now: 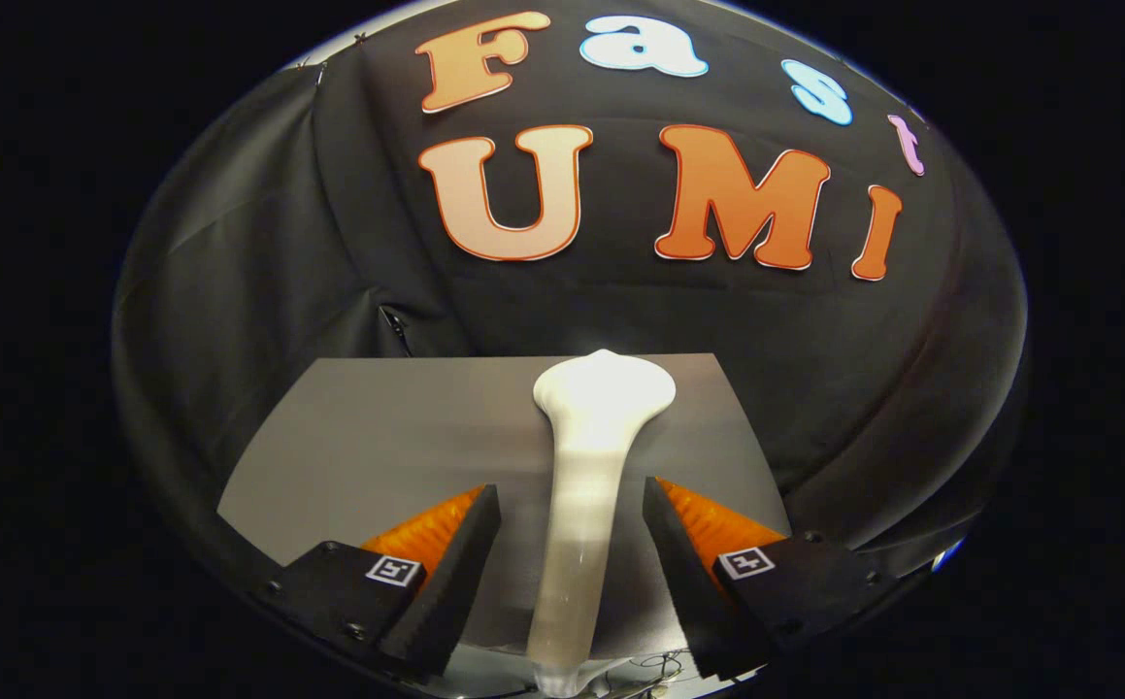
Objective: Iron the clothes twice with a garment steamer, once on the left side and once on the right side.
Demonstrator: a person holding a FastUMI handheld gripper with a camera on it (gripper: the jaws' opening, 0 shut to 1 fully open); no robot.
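While the tool (572, 505) gapes, white steamer (586, 466) between fingers untouched, base cut off, grey cloth (378, 437) beneath.

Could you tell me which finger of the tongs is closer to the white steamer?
The right finger: only a thin gap separates it from the steamer; the open tongs' left finger stands clearly farther off.

The white garment steamer (586, 505) stands between the fingers of the claw (572, 519), with a clear gap on each side, so neither finger touches it. Its wide head (605, 388) blocks the way straight ahead. Left and right of it the grey worktop (368, 427) lies bare. The booth's black wall (261, 282) closes the far side.
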